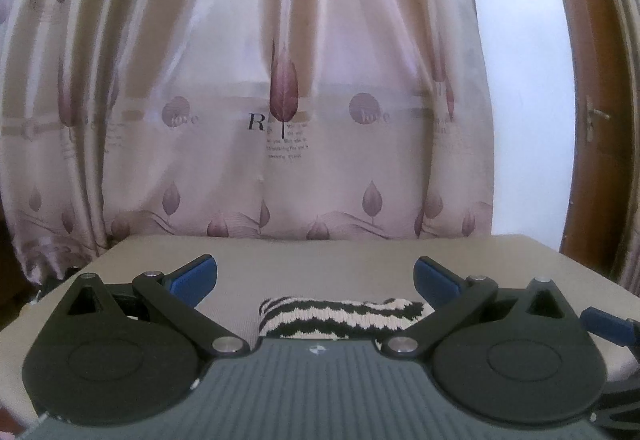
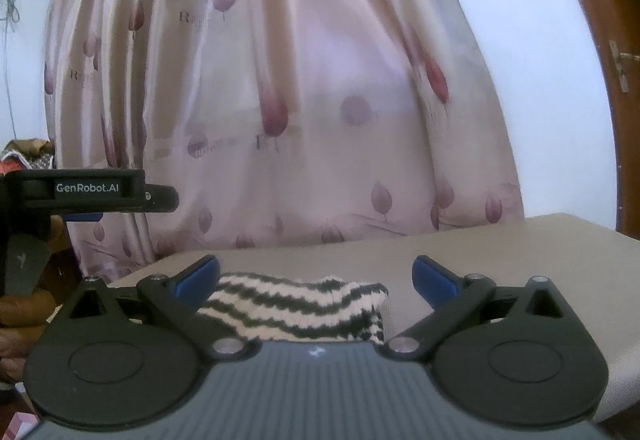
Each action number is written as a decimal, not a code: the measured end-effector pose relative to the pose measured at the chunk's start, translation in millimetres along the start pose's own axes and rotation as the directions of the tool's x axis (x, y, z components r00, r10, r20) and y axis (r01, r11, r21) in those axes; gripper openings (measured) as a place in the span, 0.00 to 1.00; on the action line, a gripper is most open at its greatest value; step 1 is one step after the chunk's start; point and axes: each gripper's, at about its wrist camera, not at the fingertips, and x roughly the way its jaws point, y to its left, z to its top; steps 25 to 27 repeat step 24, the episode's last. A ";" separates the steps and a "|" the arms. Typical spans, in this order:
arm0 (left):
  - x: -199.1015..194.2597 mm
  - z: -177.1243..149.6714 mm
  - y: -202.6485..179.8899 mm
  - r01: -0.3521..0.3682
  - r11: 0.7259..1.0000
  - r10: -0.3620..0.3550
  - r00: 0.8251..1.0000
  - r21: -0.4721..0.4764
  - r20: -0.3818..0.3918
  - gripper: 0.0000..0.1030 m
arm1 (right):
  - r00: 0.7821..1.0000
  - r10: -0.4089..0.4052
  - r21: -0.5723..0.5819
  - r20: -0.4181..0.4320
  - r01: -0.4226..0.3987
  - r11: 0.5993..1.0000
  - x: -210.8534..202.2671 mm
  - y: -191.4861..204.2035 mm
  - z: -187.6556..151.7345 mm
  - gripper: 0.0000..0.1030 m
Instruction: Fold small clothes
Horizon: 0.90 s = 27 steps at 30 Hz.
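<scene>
A small knitted garment with black and cream zigzag stripes [image 1: 340, 318] lies flat on a beige padded table [image 1: 320, 260]. In the left wrist view my left gripper [image 1: 316, 278] stands open just above and behind it, blue pads spread wide, nothing between them. In the right wrist view the same striped garment [image 2: 304, 306] lies below my right gripper [image 2: 316, 276], which is open too; its left blue pad [image 2: 198, 278] overlaps the cloth's left end. The left gripper's body [image 2: 80, 192] shows at the far left of the right wrist view.
A pink curtain with leaf prints [image 1: 280, 100] hangs right behind the table's far edge. A brown wooden door [image 1: 592, 100] with a handle stands to the right, beside a white wall [image 2: 520, 60]. Clutter [image 2: 24, 160] sits at the far left.
</scene>
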 end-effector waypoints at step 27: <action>20.4 -22.3 4.9 -0.009 1.000 0.008 0.998 -0.009 -0.060 1.00 | 0.998 -0.040 -0.036 -0.048 0.039 0.999 5.9 2.3 -6.7 1.00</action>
